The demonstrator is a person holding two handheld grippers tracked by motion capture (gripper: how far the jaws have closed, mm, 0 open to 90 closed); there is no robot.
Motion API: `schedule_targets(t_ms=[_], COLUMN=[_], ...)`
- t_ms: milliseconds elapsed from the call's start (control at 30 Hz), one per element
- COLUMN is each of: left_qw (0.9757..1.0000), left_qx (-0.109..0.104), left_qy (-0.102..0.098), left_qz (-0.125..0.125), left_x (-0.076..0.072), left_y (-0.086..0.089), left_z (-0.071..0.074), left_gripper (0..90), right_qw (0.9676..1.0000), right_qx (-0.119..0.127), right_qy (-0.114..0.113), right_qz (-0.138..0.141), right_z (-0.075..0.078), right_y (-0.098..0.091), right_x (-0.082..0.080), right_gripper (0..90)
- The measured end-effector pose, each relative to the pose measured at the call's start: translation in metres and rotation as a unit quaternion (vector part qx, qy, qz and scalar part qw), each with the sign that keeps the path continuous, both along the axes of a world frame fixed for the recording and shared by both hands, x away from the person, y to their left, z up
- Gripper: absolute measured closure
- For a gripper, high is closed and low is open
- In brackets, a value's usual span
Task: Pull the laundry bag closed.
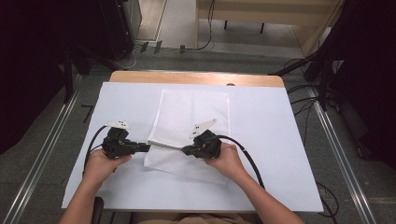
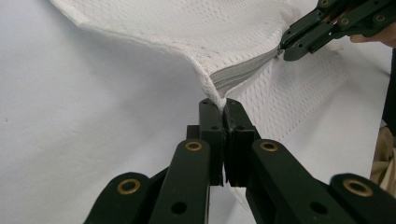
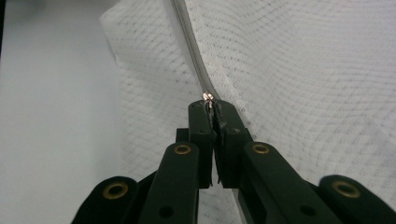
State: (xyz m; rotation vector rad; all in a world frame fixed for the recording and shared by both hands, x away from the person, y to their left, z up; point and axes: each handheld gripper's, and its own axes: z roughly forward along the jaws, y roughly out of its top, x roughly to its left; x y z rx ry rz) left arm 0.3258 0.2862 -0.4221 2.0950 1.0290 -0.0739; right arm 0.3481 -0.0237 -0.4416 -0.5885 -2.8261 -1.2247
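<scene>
A white mesh bag [image 1: 194,122] lies in the middle of the high view, on a bench [image 1: 261,154] that has a white cover. The bag has a grey zipper [image 2: 243,70] along its near end.

The left gripper [image 1: 145,147] is at the lower left of the bag. Its jaws are closed on the bag's corner, just at the end of the zipper. In the left gripper view, the cloth is pinched between the two black jaws at the middle of the frame and is pulled up a little (it makes a small peak there).

The right gripper [image 1: 185,150] is close by, just to the right of the left one in the high view. Its jaws are closed on the small shiny zipper pull [image 3: 208,99], which peeks out at the jaw tips in the middle of the right gripper view. The zipper runs from there to the top of that frame.

The person's left hand [image 1: 100,164] and right hand [image 1: 229,160] hold the grippers near the bottom of the high view.
</scene>
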Motion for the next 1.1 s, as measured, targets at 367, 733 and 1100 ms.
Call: schedule_targets(t_ms=[367, 733, 1100], left_qw=[1.0000, 1.0000, 0.9999], left_qx=[0.000, 0.001, -0.003], left_qy=[-0.005, -0.008, -0.009], left_qz=[0.003, 0.004, 0.007], left_x=[-0.001, -0.001, -0.002], left_y=[0.001, 0.002, 0.005], left_z=[0.000, 0.001, 0.001], left_gripper=[88.7, 88.8, 88.8], right_qw=[1.0000, 0.9999, 0.9998], right_qx=[-0.001, -0.004, -0.011], right_qy=[0.001, 0.003, 0.003], right_qz=[-0.004, -0.010, -0.015], right_z=[0.000, -0.002, -0.001], right_y=[-0.007, -0.016, -0.024], right_x=[0.000, 0.000, -0.001], right_gripper=[88.4, 88.4, 88.4])
